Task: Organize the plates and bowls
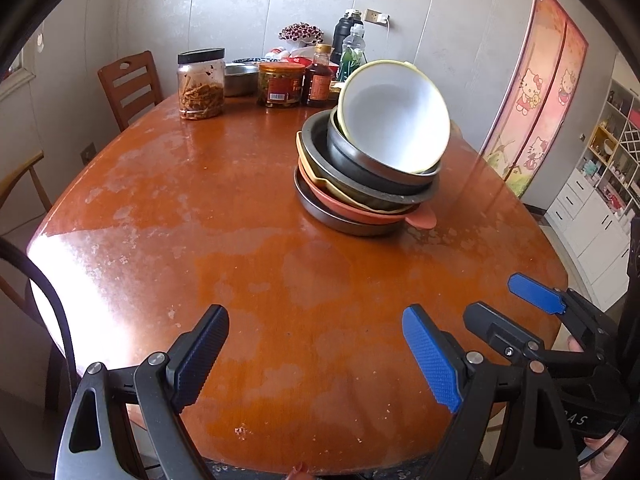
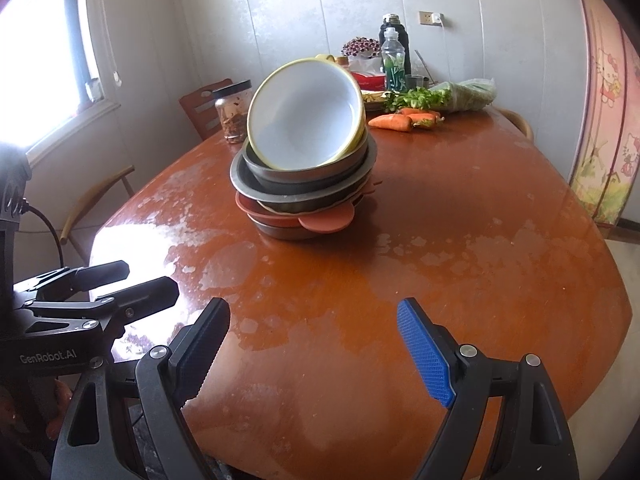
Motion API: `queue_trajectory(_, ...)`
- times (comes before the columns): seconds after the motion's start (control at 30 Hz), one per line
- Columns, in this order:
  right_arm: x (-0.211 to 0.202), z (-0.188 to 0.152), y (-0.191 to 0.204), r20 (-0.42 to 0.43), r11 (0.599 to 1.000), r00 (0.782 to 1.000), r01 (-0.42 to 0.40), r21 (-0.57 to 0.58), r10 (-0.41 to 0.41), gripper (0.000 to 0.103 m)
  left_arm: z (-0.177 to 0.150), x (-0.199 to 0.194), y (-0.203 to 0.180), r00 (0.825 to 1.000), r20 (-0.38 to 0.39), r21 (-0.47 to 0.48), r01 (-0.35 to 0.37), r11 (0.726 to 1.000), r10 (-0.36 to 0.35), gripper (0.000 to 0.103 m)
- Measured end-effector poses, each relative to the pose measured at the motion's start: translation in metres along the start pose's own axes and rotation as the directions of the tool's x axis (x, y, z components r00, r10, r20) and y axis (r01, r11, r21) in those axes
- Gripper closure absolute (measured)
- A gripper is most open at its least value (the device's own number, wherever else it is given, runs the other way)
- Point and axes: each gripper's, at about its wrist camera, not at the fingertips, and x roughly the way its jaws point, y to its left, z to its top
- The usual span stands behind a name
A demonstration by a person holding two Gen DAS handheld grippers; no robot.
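Observation:
A stack of dishes stands on the brown table (image 1: 240, 264). On top a white bowl with a yellow rim (image 1: 394, 116) leans tilted toward me; it also shows in the right wrist view (image 2: 308, 116). Under it sit dark metal bowls (image 1: 360, 164), a beige dish, an orange plate with a tab handle (image 1: 420, 220) and a grey metal plate (image 1: 332, 216). My left gripper (image 1: 316, 344) is open and empty over the near table edge. My right gripper (image 2: 314, 340) is open and empty; it also shows in the left wrist view (image 1: 504, 300) at the lower right.
At the table's far side stand a clear jar with a black lid (image 1: 201, 84), a steel bowl (image 1: 240, 78), jars, bottles (image 1: 352, 54) and flowers. Carrots (image 2: 392, 122) and greens (image 2: 452, 96) lie far right. Wooden chairs (image 1: 128, 84) stand at the left.

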Motion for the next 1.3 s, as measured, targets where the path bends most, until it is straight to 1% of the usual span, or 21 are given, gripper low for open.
queue_trajectory(0.07,0.0,-0.002,0.0,-0.001,1.0,1.0,0.001,0.0,-0.001,0.016,-0.002,0.001,0.001,1.0,-0.006,-0.005,0.006,1.0,-0.006,0.015)
queue_trajectory(0.37,-0.002,-0.008,-0.003,0.001,1.0,1.0,0.007,0.007,-0.007,0.016,-0.005,0.001,-0.002,1.0,-0.008,0.001,-0.006,1.0,0.006,0.015)
queue_trajectory(1.3,-0.009,0.0,0.005,0.006,0.999,1.0,0.006,-0.034,-0.006,0.016,-0.005,-0.009,0.004,1.0,-0.007,-0.012,-0.018,1.0,0.018,0.015)
